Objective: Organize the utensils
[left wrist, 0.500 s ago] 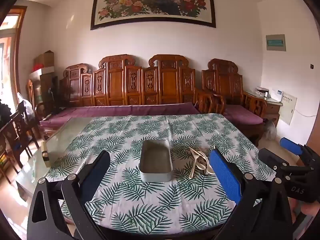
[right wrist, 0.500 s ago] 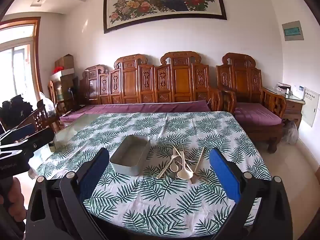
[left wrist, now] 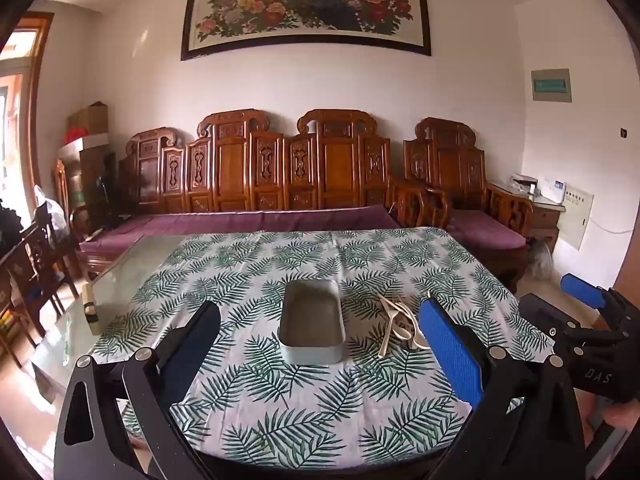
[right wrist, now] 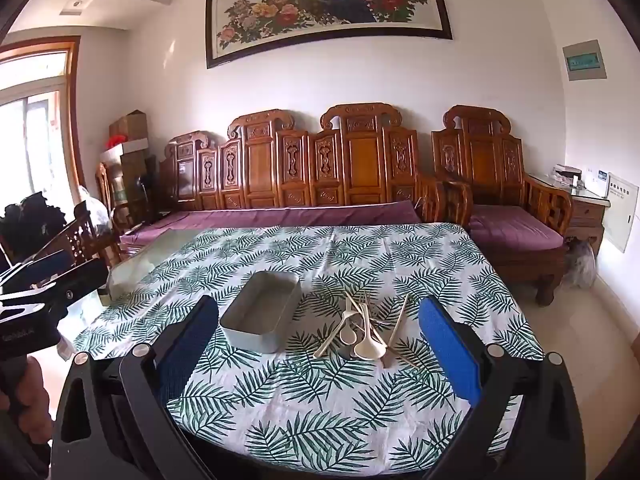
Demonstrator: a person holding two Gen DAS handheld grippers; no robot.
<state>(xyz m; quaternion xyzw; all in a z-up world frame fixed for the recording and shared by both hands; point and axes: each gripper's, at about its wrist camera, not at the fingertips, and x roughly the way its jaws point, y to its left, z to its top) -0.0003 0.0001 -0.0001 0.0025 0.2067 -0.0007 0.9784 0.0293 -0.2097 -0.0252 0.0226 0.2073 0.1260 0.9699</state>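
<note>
An empty grey metal tray [left wrist: 312, 324] [right wrist: 262, 316] sits mid-table on the leaf-print cloth. To its right lies a loose heap of cream utensils [left wrist: 400, 326] [right wrist: 368, 330]: spoons, forks and a few sticks. My left gripper [left wrist: 318, 356] hovers wide open over the near table edge, in line with the tray, nothing between its blue pads. My right gripper [right wrist: 318, 354] is also wide open and bare, short of the utensil heap. In the left wrist view the right gripper [left wrist: 584, 320] shows at the right edge; the right wrist view has the left gripper [right wrist: 44, 284] at its left edge.
The table [left wrist: 280, 420] carries a green leaf cloth; bare glass top [left wrist: 132, 276] shows at the left with a small box [left wrist: 90, 306] on it. A carved wooden sofa [left wrist: 260, 184] with purple cushions stands behind. Chairs [left wrist: 28, 272] crowd the left.
</note>
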